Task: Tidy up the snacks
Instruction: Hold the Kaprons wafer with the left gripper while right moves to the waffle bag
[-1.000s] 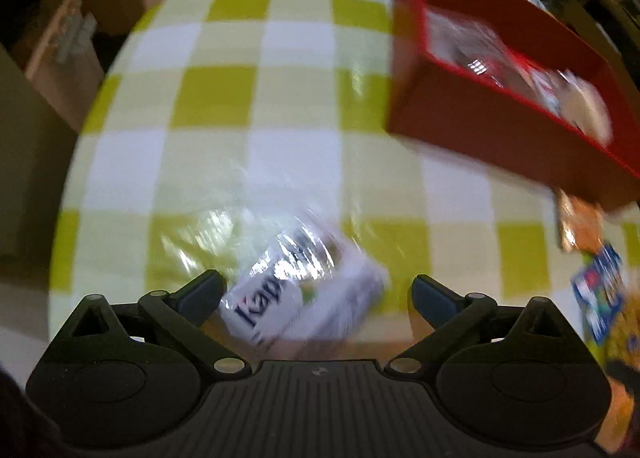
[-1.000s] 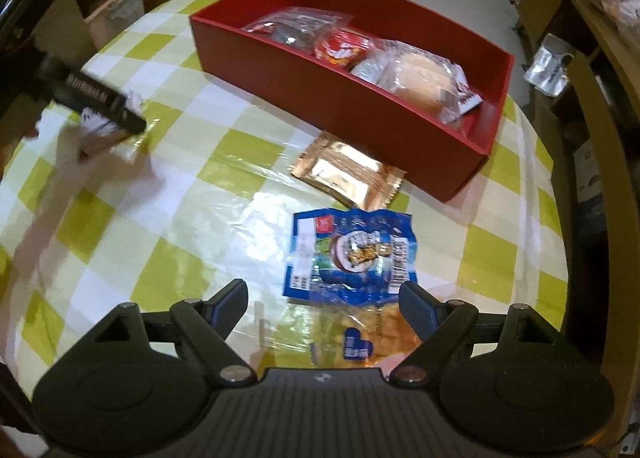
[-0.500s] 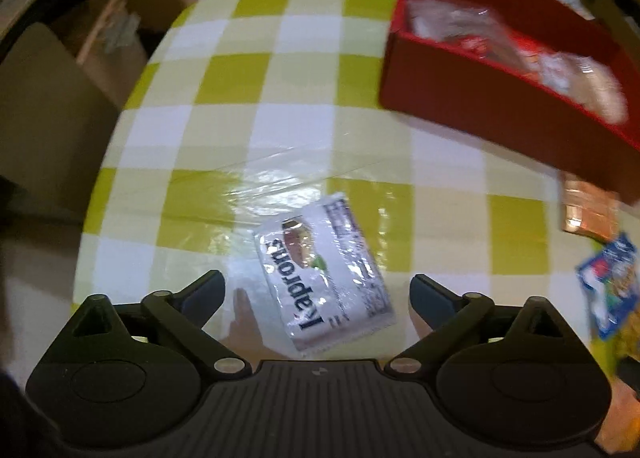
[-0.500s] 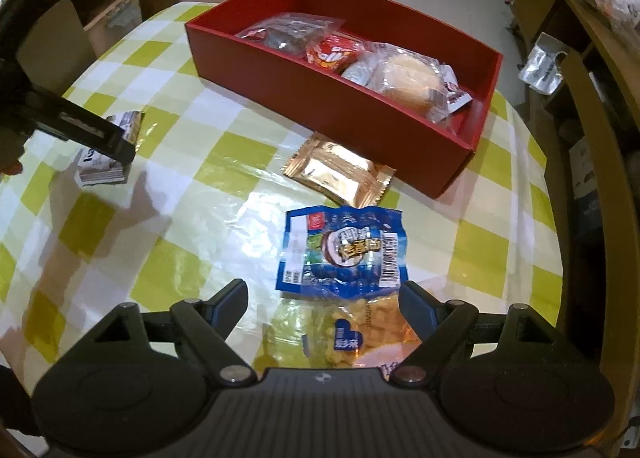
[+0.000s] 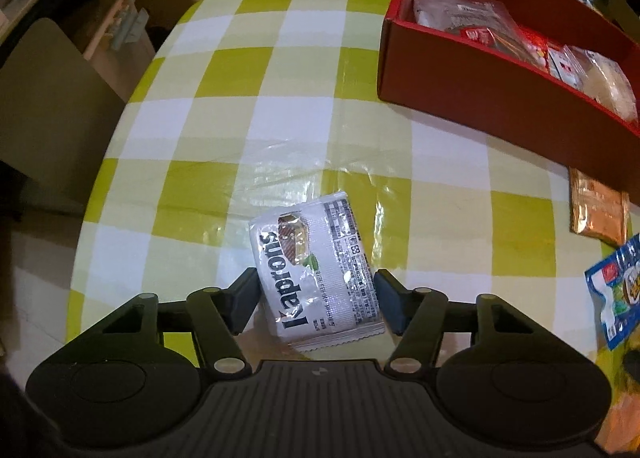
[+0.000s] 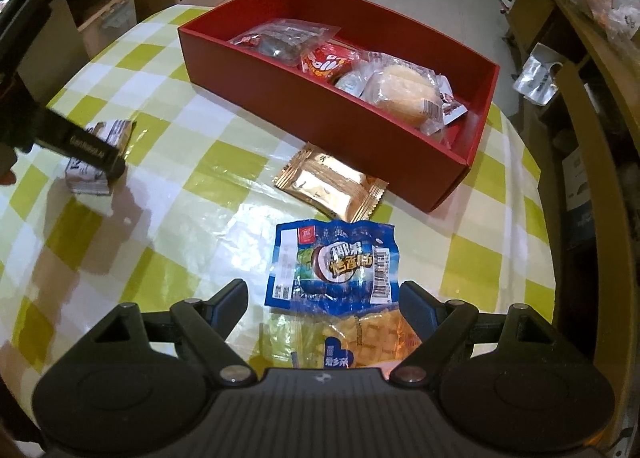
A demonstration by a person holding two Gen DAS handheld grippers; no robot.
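Since a moment ago my left jaws have been closing, and the white packet point(image 5: 316, 274) now sits squarely between them instead of askew under a wide gap. Both pads look to be touching its sides, the left one at its printed edge, the right one at its label edge, so I judge the grip is on, though how firm I cannot tell. It lies flat on the table point(image 5: 280, 70), long axis running away from me and leaning slightly left, near end almost at my left gripper point(image 5: 316, 300).

Up and to the right stands the red box point(image 5: 472, 98), already holding several wrapped snacks along its near wall; its far left part looks free. Between packet and box is only bare checked cloth, so nothing blocks a lift and carry, though the box wall must be cleared.

My right gripper point(image 6: 322, 308) hangs with jaws wide, gripping nothing, over the blue bag point(image 6: 332, 266) and a yellow bag point(image 6: 340, 342) partly under it. The gold packet point(image 6: 330, 186) lies just beside the box.
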